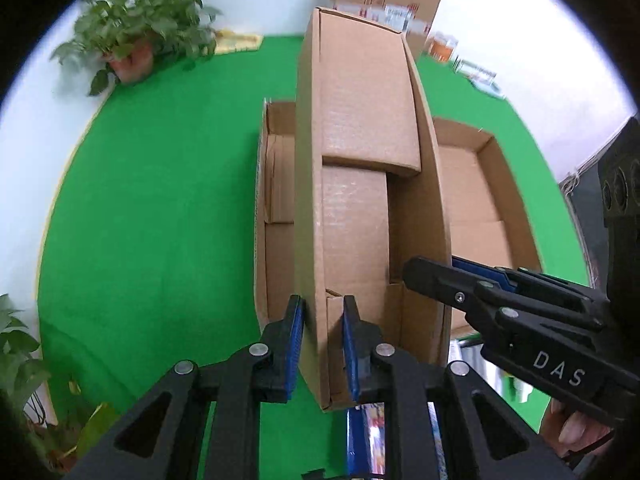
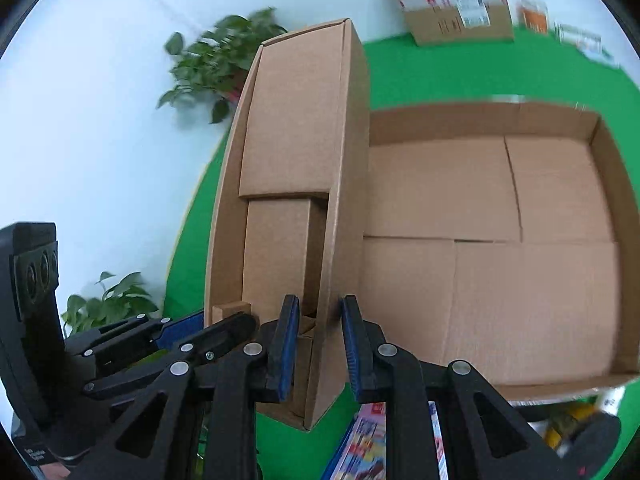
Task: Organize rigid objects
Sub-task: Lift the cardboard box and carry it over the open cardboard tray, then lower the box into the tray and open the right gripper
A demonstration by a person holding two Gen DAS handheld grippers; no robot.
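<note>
You are working over a bench (image 1: 160, 208) covered in green cloth, set against a pale wall. A potted plant (image 1: 140, 36) is standing at the far left edge, a taped shipping carton (image 1: 384, 12) is sitting at the far side, and leaves of a second plant (image 1: 16, 356) are showing at the near left.

Your left claw (image 1: 322, 344) is grasping the near left wall of a long narrow cardboard box (image 1: 360, 184), blue pads pressing on either side of the wall. Your right claw (image 2: 320, 344) is clenched on the opposite long wall of the same box, so you are holding it between both hands, tilted above the cloth. Inside it, folded cardboard flaps are lying along the bottom.

The right wrist view is showing you a wide shallow open tray (image 2: 492, 120) just beside the box on its right, with its flat cardboard floor fully visible; the left wrist view is catching only a corner of it. The left wrist view is giving you another open box (image 1: 276, 168) behind and to the left, partly hidden. Colourful printed packets (image 2: 368, 440) are lying on the cloth beneath your claws, blurred.
</note>
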